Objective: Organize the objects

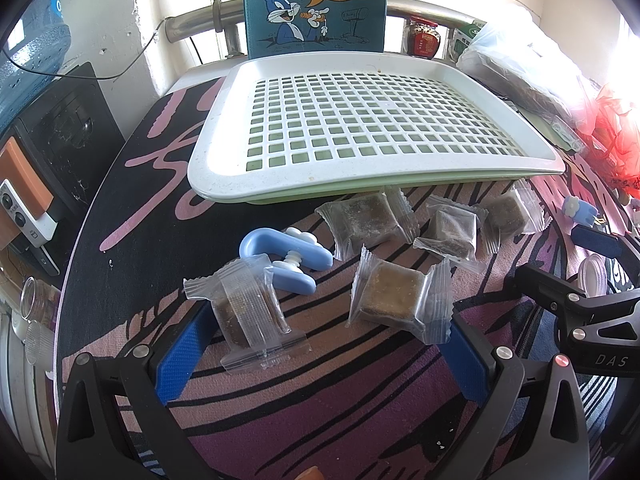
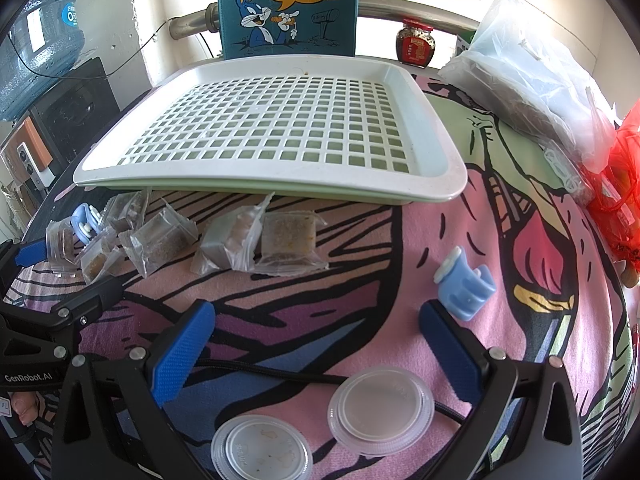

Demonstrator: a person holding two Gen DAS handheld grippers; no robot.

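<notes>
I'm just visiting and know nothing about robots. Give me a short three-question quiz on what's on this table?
1. True or false: the white slotted plastic tray already holds a wrapped brown cube.
2. Which is closed on something: A left gripper, B right gripper, C neither?
3. What colour is the small plastic clip beside the right gripper's fingertip?

Key: 1 false, its grid is bare; 2 C, both stand open; 3 light blue.
</notes>
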